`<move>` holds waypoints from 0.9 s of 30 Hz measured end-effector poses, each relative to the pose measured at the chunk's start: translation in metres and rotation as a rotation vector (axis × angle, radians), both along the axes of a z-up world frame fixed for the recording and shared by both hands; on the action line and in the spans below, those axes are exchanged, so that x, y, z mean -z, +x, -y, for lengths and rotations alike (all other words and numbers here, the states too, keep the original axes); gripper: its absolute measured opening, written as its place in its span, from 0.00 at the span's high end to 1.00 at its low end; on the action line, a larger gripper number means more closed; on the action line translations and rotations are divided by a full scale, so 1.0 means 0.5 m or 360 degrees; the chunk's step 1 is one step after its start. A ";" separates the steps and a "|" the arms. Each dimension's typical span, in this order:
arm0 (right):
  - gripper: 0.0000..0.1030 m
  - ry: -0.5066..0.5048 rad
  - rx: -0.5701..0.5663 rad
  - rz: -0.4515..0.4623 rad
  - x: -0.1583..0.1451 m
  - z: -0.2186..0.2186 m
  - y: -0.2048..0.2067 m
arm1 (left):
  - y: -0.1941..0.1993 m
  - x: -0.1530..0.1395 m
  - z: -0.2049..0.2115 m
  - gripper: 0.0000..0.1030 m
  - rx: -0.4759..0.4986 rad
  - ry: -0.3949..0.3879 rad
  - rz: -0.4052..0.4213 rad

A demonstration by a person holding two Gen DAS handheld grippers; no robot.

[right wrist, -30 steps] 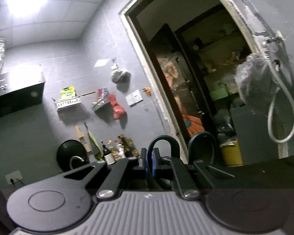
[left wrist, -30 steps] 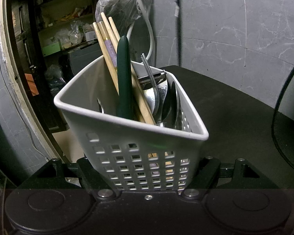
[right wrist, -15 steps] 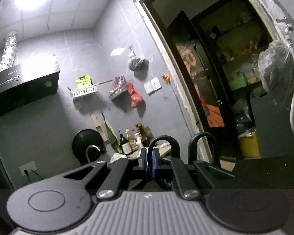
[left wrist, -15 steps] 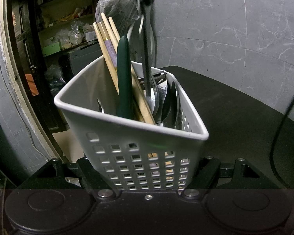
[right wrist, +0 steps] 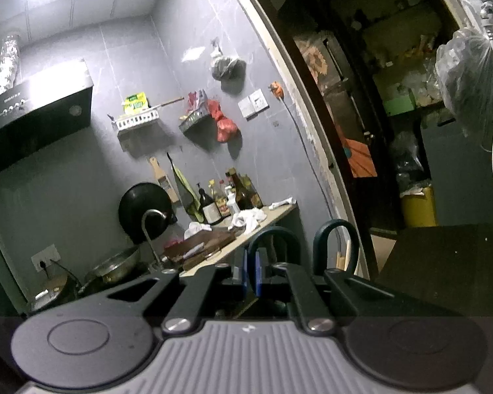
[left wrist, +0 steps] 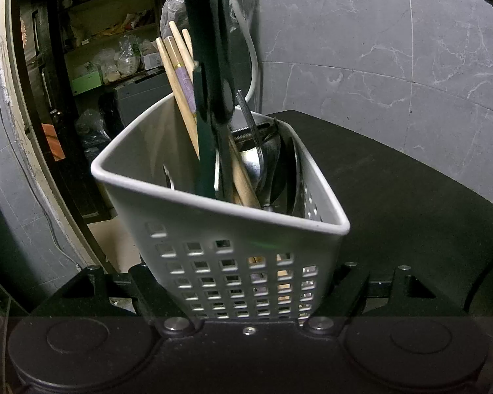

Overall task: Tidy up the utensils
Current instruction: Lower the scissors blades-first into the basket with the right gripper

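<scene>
My left gripper [left wrist: 246, 285] is shut on the base of a white perforated utensil basket [left wrist: 233, 229], a finger on each side. The basket stands on a dark table [left wrist: 394, 180] and holds wooden chopsticks [left wrist: 177, 72], a dark green handle and metal spoons [left wrist: 263, 164]. A pair of dark scissors [left wrist: 213, 65] reaches down from the top of the left wrist view into the basket, blurred. In the right wrist view my right gripper [right wrist: 251, 277] is shut on the scissors, and their two dark green handle loops [right wrist: 335, 246] rise beyond its blue pads.
A grey marble-pattern wall [left wrist: 378, 49] stands behind the table. A doorway [right wrist: 361, 131] opens onto storage shelves. A hose and a hanging plastic bag [right wrist: 466, 75] are beside it. Across the room is a counter with bottles [right wrist: 223, 197], a pan and a range hood [right wrist: 39, 108].
The scissors have come down from the top of the left wrist view into the basket. The right wrist view has tilted down and swung. The basket and left gripper have not moved.
</scene>
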State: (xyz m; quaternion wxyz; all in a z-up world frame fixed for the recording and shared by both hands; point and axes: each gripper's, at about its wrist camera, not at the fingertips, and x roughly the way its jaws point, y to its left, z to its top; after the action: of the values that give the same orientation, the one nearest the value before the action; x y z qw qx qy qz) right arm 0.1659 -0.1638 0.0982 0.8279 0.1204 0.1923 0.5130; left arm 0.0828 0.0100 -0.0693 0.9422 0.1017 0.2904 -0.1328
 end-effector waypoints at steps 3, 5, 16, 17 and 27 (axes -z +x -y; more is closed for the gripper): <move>0.94 -0.0033 -0.0004 -0.0005 0.005 -0.009 0.000 | 0.000 0.000 0.000 0.24 0.0000 0.0000 0.0000; 0.94 -0.0053 -0.0006 -0.0011 0.009 -0.013 0.000 | 0.000 0.000 0.000 0.24 0.0000 0.0000 0.0000; 0.94 -0.0132 -0.0019 -0.0056 0.034 -0.027 0.002 | 0.000 0.001 0.000 0.24 0.0000 -0.0001 0.0001; 0.94 -0.0140 -0.0018 -0.0060 0.037 -0.028 0.002 | 0.000 0.001 0.000 0.24 0.0000 -0.0001 0.0001; 0.94 -0.0146 -0.0016 -0.0072 0.046 -0.030 0.001 | -0.001 0.001 0.000 0.24 0.0000 -0.0001 0.0001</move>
State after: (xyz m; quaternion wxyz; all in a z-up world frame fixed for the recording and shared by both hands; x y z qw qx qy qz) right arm 0.1665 -0.1488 0.0754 0.8253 0.0931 0.2349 0.5050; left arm 0.0825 0.0102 -0.0700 0.9423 0.1015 0.2901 -0.1329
